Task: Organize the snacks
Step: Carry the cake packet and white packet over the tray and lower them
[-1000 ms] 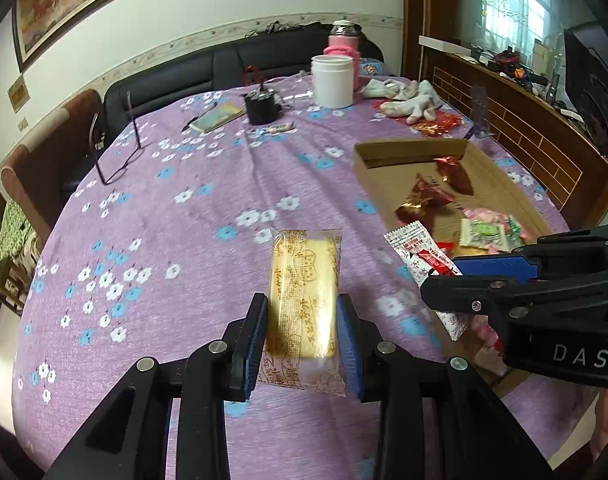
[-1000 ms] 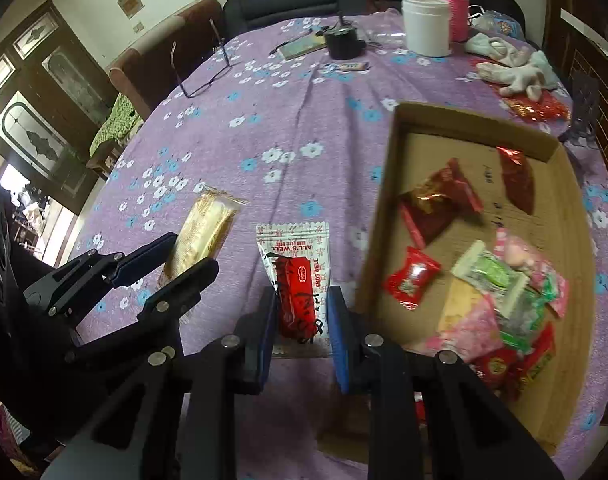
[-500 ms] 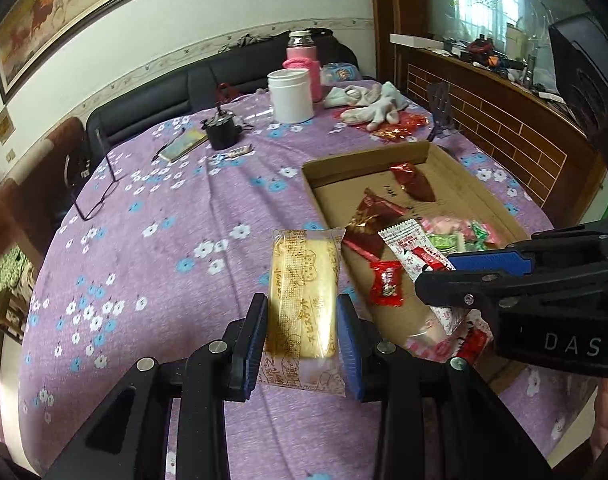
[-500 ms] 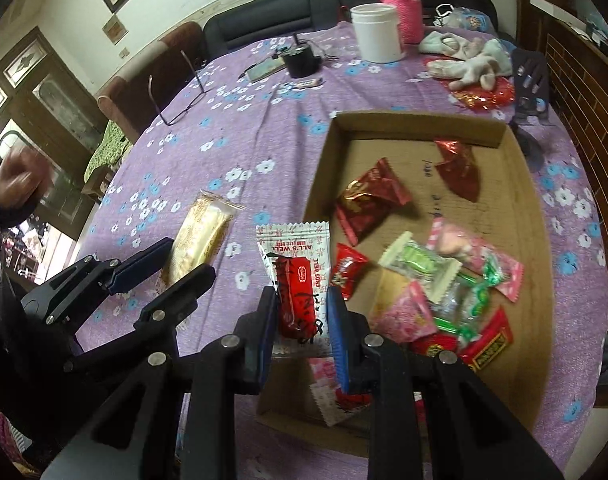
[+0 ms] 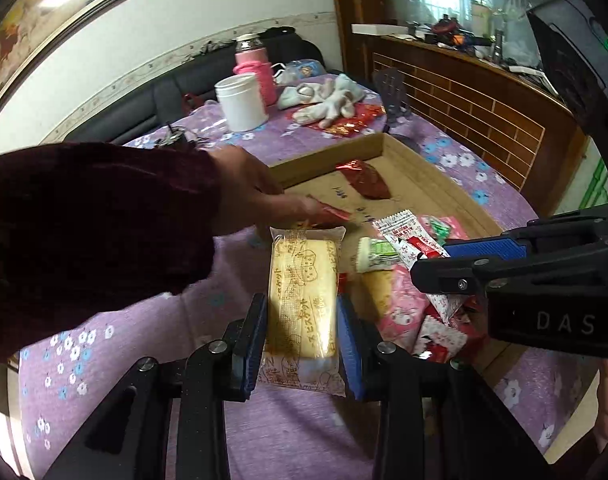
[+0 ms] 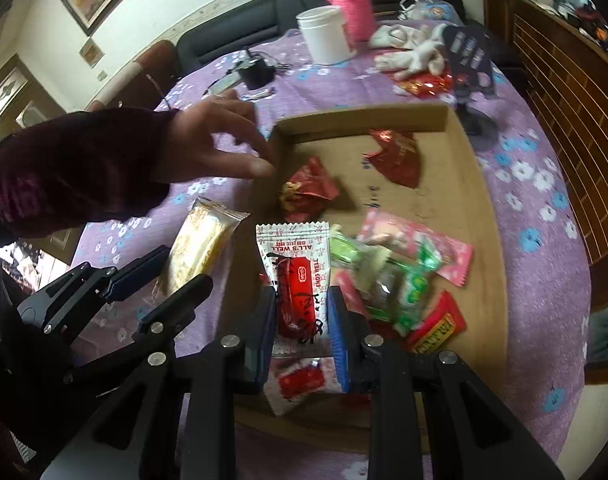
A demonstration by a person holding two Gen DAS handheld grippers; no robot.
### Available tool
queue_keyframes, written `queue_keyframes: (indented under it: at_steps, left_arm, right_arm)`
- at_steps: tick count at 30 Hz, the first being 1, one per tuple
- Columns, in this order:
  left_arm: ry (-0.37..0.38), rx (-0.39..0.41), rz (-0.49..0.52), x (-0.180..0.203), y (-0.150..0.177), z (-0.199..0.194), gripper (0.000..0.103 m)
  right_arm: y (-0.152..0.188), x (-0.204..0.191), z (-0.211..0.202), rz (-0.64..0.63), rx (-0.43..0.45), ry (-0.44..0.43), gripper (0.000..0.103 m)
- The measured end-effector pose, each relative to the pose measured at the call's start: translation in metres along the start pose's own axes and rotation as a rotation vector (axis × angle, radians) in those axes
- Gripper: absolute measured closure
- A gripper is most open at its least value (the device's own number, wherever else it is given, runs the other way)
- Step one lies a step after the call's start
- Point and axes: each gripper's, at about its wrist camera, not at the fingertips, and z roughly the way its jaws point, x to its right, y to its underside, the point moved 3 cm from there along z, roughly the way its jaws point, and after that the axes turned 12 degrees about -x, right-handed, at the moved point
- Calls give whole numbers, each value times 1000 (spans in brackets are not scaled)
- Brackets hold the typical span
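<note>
Snacks in a cardboard tray (image 6: 475, 184), left gripper (image 5: 302, 334) clamping a biscuit pack (image 5: 302, 280), right gripper (image 6: 302, 320) clamping a red-and-white sachet (image 6: 294, 268), bare hand (image 6: 216, 144) near the tray's left wall.

Right tool (image 6: 302, 316) grips white-and-red sachet (image 6: 298, 276) above cardboard tray (image 6: 479, 216); bare hand (image 6: 220, 144) at tray's corner

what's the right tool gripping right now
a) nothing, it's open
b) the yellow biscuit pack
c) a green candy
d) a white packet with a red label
d: in the right wrist view the right tool is shut on the white packet with a red label, held over the cardboard tray; the yellow biscuit pack sits in the left tool.
</note>
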Motion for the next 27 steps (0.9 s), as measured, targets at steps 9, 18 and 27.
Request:
queue_keyframes:
  at_steps: [9,18,27]
  left_arm:
    - [14,-17,35,21,-4,6,68]
    - [4,-24,49,28,-10,10,68]
    - [-5,-19,68,33,-22,18,68]
  right_arm:
    - [6,22,-3,40,-5,4,79]
    - [4,31,-3,54,-6,-3,79]
    - [-2,38,0,74,-18,-5,79]
